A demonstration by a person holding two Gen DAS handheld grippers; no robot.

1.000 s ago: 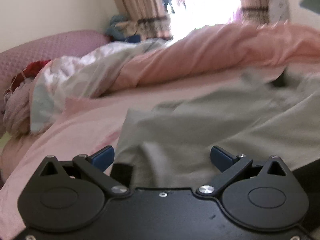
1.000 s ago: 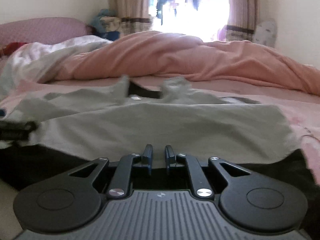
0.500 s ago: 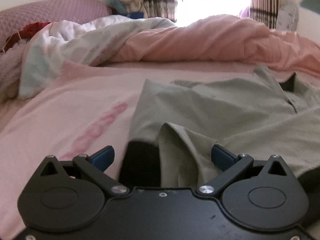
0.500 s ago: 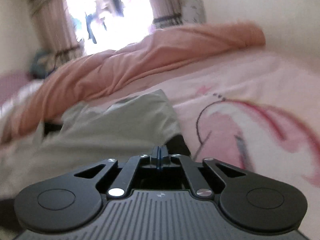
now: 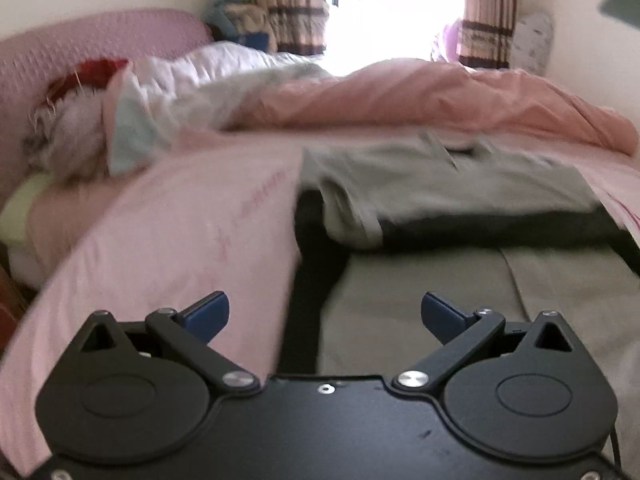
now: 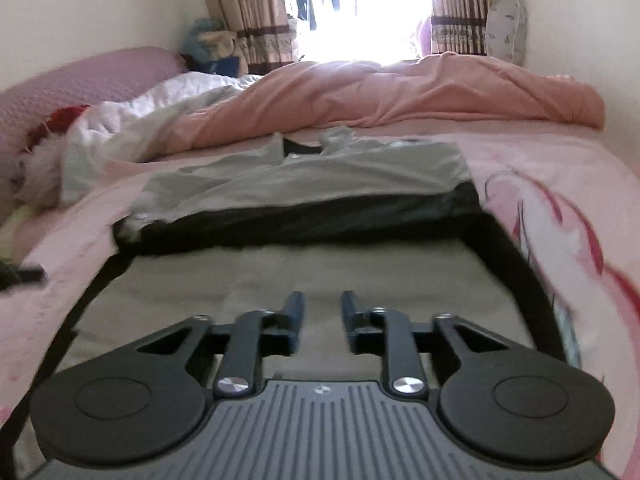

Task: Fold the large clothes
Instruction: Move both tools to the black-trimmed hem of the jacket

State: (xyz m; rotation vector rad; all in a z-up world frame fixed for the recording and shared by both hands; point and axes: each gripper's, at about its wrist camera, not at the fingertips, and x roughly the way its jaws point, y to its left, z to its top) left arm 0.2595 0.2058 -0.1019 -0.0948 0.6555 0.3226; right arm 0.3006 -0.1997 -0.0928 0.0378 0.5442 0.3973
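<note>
1. Gray shirt (image 6: 304,176) lies flat on your bed's pink sheet (image 5: 180,240), with a dark band across its middle.
2. Your left gripper (image 5: 324,312) is wide open and holds nothing.
3. Your right gripper (image 6: 322,312) is a little open and holds nothing.
4. A pink blanket (image 6: 400,92) is bunched up behind the shirt, by the bright window (image 6: 360,8) and curtains (image 6: 248,12).

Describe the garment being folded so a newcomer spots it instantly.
On the pink bed sheet, in front of the bunched salmon quilt, lies the grey shirt, its collar toward the window. It is the only grey-and-black thing on a bed of pinks and whites, and it lies flat rather than heaped.
</note>
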